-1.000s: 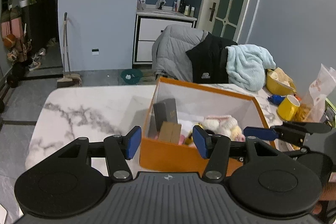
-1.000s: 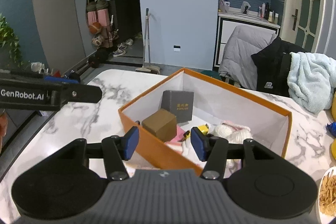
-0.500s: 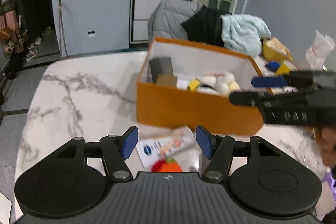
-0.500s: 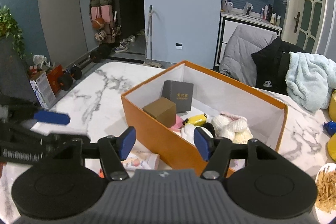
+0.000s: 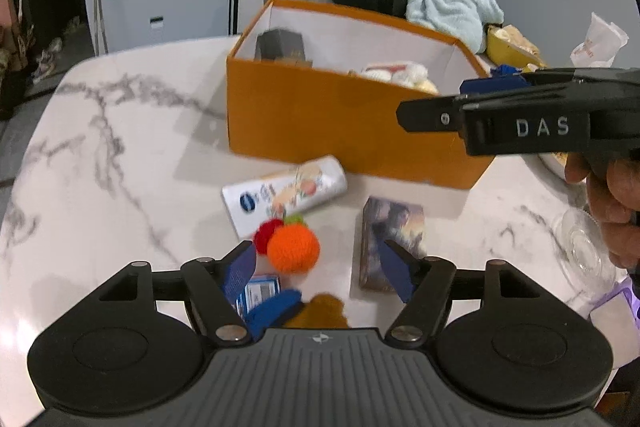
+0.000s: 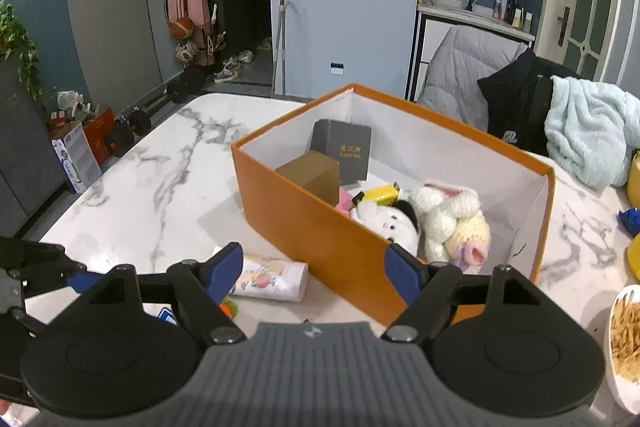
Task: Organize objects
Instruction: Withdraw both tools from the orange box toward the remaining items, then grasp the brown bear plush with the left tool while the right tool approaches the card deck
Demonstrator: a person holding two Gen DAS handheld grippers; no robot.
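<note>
Surface: white marble table (image 6: 160, 187) with grey veins, filling the middle of both views.
Box: orange box (image 6: 320, 223) at centre frame, open-topped, white inside, holding a grey case (image 6: 342, 157), a brown cube (image 6: 310, 175) and plush toys (image 6: 436, 219).
Loose items: in the left wrist view, below the box, a white tube (image 5: 286, 193), a knitted orange ball (image 5: 293, 247) and a picture-printed small box (image 5: 390, 243) lie on the marble.
Left gripper (image 5: 318, 267): jaws opening, nothing pinched; the knitted ball lies beneath the gap.
Right gripper (image 6: 316, 269): jaws opening, nothing pinched, above the box's near wall.
Room: blue-grey walls; jackets and a pale blue blanket (image 6: 588, 131) on chairs at right; broom (image 6: 280, 39) upper centre; cluttered hallway upper left.
</note>
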